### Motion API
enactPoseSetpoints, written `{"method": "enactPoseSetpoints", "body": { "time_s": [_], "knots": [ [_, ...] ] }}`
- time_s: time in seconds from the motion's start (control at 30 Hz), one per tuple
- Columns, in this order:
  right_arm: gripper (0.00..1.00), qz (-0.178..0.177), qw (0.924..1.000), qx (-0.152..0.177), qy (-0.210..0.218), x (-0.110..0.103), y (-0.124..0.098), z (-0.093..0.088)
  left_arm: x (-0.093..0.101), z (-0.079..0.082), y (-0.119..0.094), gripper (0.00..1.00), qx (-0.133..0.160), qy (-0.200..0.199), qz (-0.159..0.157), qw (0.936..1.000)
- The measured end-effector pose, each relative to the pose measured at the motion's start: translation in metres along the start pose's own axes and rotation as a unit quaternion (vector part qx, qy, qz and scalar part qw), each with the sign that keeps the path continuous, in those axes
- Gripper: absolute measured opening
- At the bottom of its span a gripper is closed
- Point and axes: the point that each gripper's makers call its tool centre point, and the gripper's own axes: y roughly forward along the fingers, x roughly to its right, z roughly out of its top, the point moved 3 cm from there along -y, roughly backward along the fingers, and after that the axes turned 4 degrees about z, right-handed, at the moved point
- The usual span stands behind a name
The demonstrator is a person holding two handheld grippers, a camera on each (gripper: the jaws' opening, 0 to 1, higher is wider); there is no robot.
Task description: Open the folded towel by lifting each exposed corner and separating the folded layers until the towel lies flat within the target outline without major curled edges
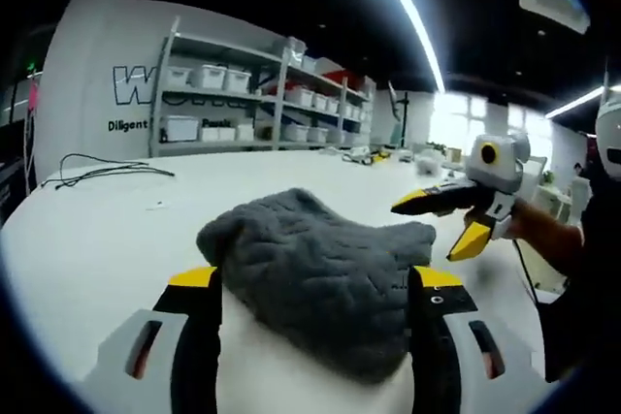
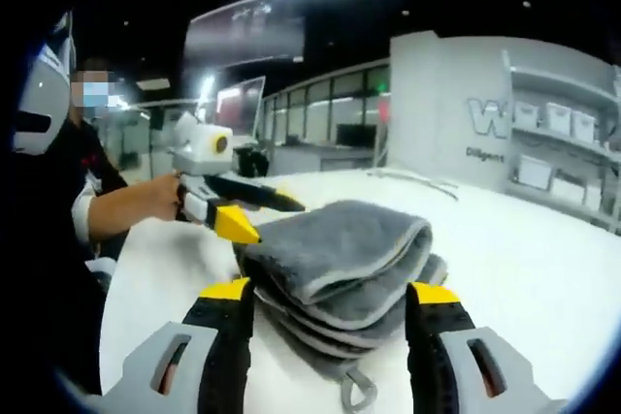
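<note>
**Folded towel between both claws on the tabletop**

We see the grey towel (image 1: 325,273) lying folded on the white tabletop (image 1: 97,230). In the left gripper view it sits as a rumpled mound between our left claw (image 1: 315,288) and its two yellow-tipped jaws, which stand spread to either side of the towel, released and gripping nothing. Beyond the towel, to its right, the other claw hovers just above the tabletop with its jaws parted.

In the right gripper view the towel (image 2: 340,259) shows several stacked layers with a rounded fold on top and a small hanging loop (image 2: 357,390) at its near edge. Our right claw (image 2: 330,302) straddles the towel, jaws wide apart and released. Behind the towel, at its left, the left claw comes in, held by a hand (image 2: 160,199), its lower yellow tip just beside the towel's top layer; we cannot tell whether it touches.

Shelves (image 1: 257,94) with white bins stand well beyond the towel.
</note>
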Motion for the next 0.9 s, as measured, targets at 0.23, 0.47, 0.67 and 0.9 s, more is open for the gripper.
{"method": "enactPoseSetpoints", "body": {
  "time_s": [0.23,0.47,0.67,0.9],
  "knots": [
    [0.69,0.002,0.9996,-0.024,0.014,0.004,0.007,-0.016,0.01,-0.012,0.002,0.87,-0.024,0.023,-0.005,0.9994],
    [0.6,0.004,0.9984,-0.041,0.039,0.009,0.018,-0.024,0.012,-0.022,0.009,0.68,-0.039,0.024,-0.002,0.9989],
    [0.44,0.01,0.9974,-0.048,0.053,0.007,0.026,-0.028,0.01,-0.026,0.01,0.52,-0.048,0.069,0.029,0.9961],
    [0.42,0.005,0.9975,-0.068,0.018,0.006,0.032,-0.03,0.013,-0.023,0.006,0.43,-0.047,0.061,0.031,0.9966]
  ]
}}
